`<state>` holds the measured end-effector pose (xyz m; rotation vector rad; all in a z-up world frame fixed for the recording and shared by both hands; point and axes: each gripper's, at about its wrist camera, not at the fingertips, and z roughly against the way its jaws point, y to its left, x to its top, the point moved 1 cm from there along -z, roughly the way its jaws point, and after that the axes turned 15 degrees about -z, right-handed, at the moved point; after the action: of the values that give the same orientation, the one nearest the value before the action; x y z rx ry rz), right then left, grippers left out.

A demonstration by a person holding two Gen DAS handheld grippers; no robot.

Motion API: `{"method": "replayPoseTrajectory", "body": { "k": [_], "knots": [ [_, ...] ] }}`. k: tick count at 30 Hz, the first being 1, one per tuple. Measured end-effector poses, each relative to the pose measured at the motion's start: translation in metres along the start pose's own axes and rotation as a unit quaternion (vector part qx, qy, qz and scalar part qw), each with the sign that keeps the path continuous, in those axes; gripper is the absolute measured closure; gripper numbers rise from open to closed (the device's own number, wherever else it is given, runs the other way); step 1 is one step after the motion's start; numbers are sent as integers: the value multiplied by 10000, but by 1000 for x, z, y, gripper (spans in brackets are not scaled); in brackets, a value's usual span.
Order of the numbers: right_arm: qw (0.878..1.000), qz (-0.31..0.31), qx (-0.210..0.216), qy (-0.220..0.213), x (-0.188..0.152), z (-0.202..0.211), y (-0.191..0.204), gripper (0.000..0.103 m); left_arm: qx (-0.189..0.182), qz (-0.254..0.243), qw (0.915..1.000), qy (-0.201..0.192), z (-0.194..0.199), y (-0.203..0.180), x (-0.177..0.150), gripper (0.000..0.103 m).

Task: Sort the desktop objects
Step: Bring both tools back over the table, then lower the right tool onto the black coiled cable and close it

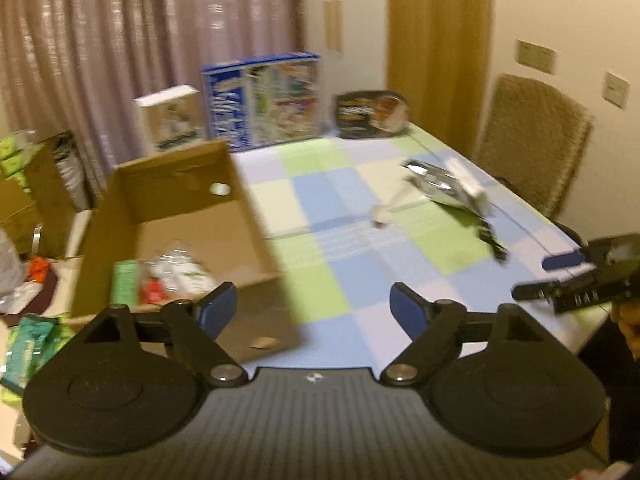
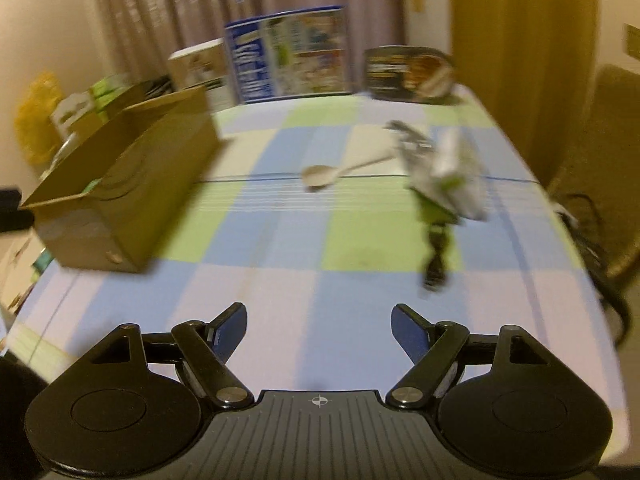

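Cardboard box [image 2: 120,196] sits at the tabletop's [image 2: 280,272] left edge, wooden spoon [image 2: 340,170] mid-table, while left gripper [image 1: 312,308] and right gripper [image 2: 318,328] hover spread, empty.

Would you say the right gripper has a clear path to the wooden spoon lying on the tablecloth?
Probably yes. The right gripper is open and empty, and only bare checked tablecloth lies between it and the wooden spoon. The cardboard box and crumpled packets sit off to either side.

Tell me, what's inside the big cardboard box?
Looking down into the cardboard box, you can see a green packet, something red and crinkly clear-and-white bags. It's blurry, and the gripper hides the box's front edge.
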<state>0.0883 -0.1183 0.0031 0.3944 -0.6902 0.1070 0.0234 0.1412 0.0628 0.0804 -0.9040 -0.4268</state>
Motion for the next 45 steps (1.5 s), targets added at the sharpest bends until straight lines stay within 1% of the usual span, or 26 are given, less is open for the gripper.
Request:
{"method": "replayPoseTrajectory", "body": {
  "k": [6, 12, 20, 30, 36, 38, 41, 45],
  "knots": [
    [9992, -307, -181, -168, 0, 27, -34, 25, -435, -46, 9988, 234, -23, -47, 0, 20],
    [9972, -659, -297, -209, -1, 32, -60, 24, -673, -71, 9969, 407, -38, -72, 2, 19],
    [9952, -910, -317, -146, 1, 21, -76, 23, -689, -191, 9959, 554, -61, -78, 12, 19],
    [9961, -800, -324, -177, 17, -22, -78, 24, -725, -279, 9947, 673, -107, -83, 30, 19],
    [9969, -686, -354, -181, 31, -59, -75, 35, -696, -335, 9944, 715, -141, -80, 44, 19],
    [9973, -601, -387, -195, 34, -70, -73, 42, -682, -336, 9944, 729, -152, -77, 48, 19],
    [9975, -480, -477, -217, 38, -87, -70, 48, -670, -339, 9944, 746, -169, -72, 51, 19],
    [9967, -393, -677, -216, 41, -106, -68, 55, -677, -323, 9941, 787, -191, -66, 53, 19]
  ]
}}
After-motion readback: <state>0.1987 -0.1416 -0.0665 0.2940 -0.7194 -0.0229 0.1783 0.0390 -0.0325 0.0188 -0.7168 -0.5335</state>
